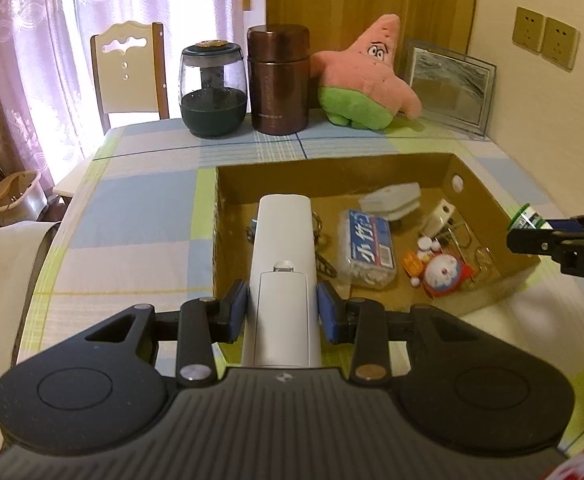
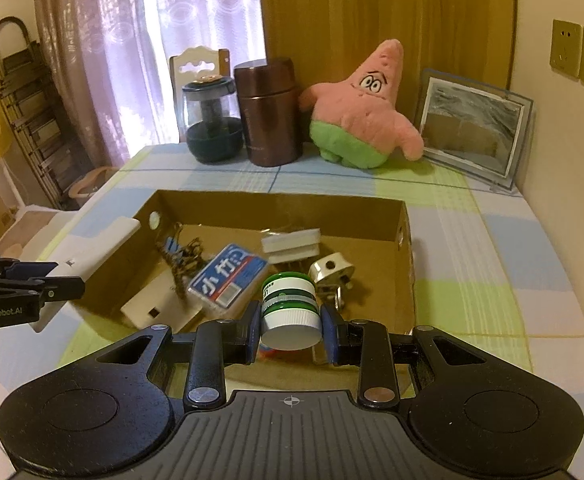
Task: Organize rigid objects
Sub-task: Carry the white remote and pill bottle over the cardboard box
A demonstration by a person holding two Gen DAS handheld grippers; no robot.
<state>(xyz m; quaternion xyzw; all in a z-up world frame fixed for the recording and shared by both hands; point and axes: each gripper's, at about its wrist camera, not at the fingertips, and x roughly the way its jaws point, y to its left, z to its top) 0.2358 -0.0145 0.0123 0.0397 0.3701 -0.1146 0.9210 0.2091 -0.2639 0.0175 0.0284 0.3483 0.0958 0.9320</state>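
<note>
Between the pads of my left claw [image 1: 283, 311] sits a long white remote [image 1: 281, 280], pinched only near its battery end, so its far end juts out over the cardboard box [image 1: 227, 240]; if it pivots, it could knock the box wall or drop onto the key ring beyond. My right claw [image 2: 290, 328] is clamped tight on a green-and-white jar [image 2: 289, 306], lid toward me, held above the near part of the box. Released from here, I judge it may roll into the toothpick box [image 2: 227, 278] or white plug [image 2: 330, 270] ahead. Further off on the worktop [image 2: 512, 248], nothing is at risk.
</note>
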